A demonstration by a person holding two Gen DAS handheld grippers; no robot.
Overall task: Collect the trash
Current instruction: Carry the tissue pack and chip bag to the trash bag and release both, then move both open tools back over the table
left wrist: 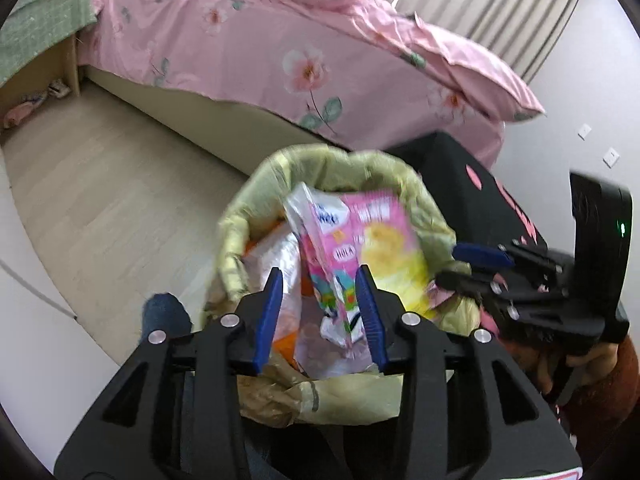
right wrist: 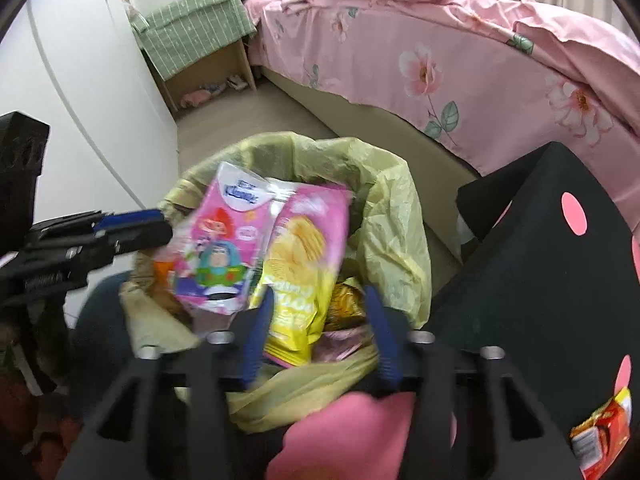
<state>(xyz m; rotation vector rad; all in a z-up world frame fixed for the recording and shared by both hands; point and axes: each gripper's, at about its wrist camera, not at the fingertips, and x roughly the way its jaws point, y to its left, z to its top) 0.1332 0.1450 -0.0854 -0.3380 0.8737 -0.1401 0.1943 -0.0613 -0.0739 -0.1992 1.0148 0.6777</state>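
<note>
A bin lined with a yellow-green bag (left wrist: pixel 240 216) (right wrist: pixel 392 208) stands on the floor below both grippers, with wrappers inside. My left gripper (left wrist: pixel 319 276) (right wrist: pixel 164 224) is open above it. A pink tissue pack (left wrist: pixel 320 252) (right wrist: pixel 224 248) with cartoon figures hangs blurred between its blue fingers, close to the right one, and no pad presses on it. My right gripper (right wrist: pixel 319 294) (left wrist: pixel 452 266) is open too. A pink and yellow chips bag (right wrist: pixel 304 248) (left wrist: pixel 384 240) lies loose between its fingers, over the bin's mouth.
A bed with a pink flowered cover (left wrist: pixel 248 52) (right wrist: pixel 440 52) runs along the far side. A black surface with pink dots (right wrist: pixel 560 280) (left wrist: pixel 472 184) stands right of the bin, with a red snack packet (right wrist: pixel 600 436) on it. A nightstand under green cloth (right wrist: pixel 200 32) stands by the bed.
</note>
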